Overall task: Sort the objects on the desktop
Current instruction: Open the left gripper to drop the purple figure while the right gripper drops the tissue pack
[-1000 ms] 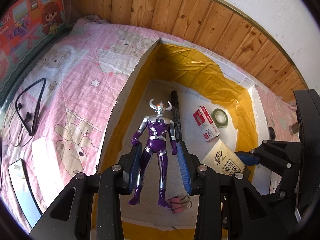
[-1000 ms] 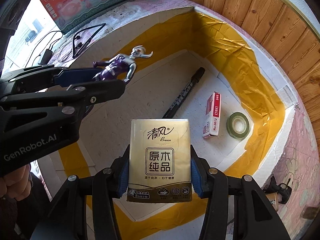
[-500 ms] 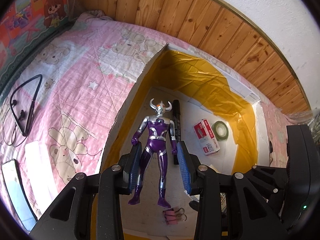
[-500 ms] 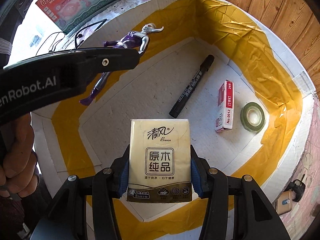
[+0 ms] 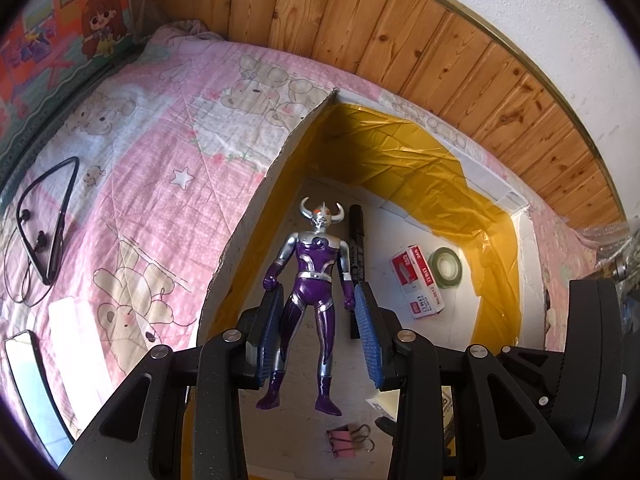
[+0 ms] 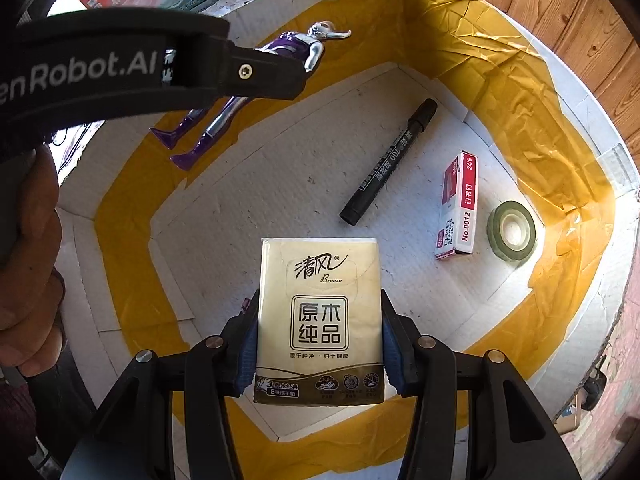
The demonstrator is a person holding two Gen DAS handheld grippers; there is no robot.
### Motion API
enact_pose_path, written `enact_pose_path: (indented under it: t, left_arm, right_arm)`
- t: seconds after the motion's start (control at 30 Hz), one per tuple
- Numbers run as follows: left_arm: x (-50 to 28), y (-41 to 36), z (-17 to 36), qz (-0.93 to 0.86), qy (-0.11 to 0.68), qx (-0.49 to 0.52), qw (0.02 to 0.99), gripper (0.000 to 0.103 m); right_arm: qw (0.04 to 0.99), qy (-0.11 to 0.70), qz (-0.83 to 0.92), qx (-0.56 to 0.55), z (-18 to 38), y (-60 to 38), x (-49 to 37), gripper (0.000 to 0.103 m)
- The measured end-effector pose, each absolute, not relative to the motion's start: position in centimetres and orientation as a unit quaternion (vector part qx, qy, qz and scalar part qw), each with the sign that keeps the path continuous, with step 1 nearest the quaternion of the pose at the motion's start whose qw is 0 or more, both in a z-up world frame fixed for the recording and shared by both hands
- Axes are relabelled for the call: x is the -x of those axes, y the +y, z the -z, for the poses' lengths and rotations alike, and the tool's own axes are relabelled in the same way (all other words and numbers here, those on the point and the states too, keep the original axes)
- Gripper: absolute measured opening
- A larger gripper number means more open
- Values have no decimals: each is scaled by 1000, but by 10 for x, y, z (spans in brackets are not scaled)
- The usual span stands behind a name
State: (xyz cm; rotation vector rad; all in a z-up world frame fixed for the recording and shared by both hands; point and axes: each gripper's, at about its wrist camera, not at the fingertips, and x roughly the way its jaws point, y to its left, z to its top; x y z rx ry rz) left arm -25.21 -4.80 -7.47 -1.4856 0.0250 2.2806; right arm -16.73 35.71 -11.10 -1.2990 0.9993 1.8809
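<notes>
Figure (image 5: 310,300) lengthwise between left hand-held gripper (image 5: 320,336) fingers, head outward

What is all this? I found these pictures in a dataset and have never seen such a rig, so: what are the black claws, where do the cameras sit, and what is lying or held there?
There is no robot here. A person carries two hand-held two-finger grippers, each with a wide-angle camera looking along its fingers. One picture is from the left gripper, the other from the right gripper. The person's hand shows at the edge of the right view.

The left gripper holds a purple and silver toy figure. The right one is closed on a tissue pack. Both are above a white box lined with yellow tape.

In the box lie a black marker, a staple box, a tape roll and a pink binder clip. Beside it, on a pink quilt, lie earphones.
</notes>
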Motion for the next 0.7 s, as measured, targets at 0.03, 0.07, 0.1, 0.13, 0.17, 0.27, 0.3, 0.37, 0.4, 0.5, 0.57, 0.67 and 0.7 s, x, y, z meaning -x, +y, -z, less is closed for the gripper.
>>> enact_pose_path:
  t: [0.03, 0.07, 0.1, 0.13, 0.17, 0.27, 0.3, 0.37, 0.4, 0.5, 0.57, 0.67, 0.7]
  left_arm:
    - [252, -47, 75, -819, 11, 534, 210, 39]
    - [251, -46, 75, -819, 15, 533, 210, 39]
    - [250, -44, 75, -819, 20, 533, 211, 41]
    - [249, -43, 75, -820, 24, 532, 210, 41]
    - [249, -42, 75, -821, 28, 531, 209, 41]
    - [249, -41, 76, -821, 33, 531, 208, 40]
    - [248, -41, 76, -820, 33, 532, 208, 41]
    - [248, -42, 75, -819, 29, 533, 210, 43]
    - [248, -42, 75, -818, 25, 534, 213, 46]
    - [248, -44, 73, -818, 19, 535, 213, 47]
    - [247, -46, 71, -818, 16, 535, 209, 47]
    - [246, -48, 67, -820, 14, 533, 209, 47]
    - [244, -48, 65, -820, 15, 532, 209, 47]
  right_arm:
    - [319, 380, -715, 493, 111, 357, 167, 52]
    - [320, 380, -715, 492, 110, 356, 167, 52]
    - [321, 381, -714, 492, 111, 356, 167, 52]
    - [323, 383, -713, 492, 111, 356, 167, 52]
    - [324, 383, -712, 491, 110, 356, 166, 52]
    - [332, 385, -709, 488, 108, 354, 165, 53]
    - [334, 387, -708, 487, 108, 353, 164, 53]
    - [336, 388, -708, 485, 106, 352, 164, 54]
    - [337, 389, -708, 484, 105, 351, 164, 56]
    - [340, 390, -708, 480, 102, 348, 164, 61]
    - [342, 389, -708, 479, 100, 347, 164, 61]
    - [347, 388, -709, 475, 95, 344, 164, 61]
    - [348, 388, -710, 473, 93, 343, 163, 61]
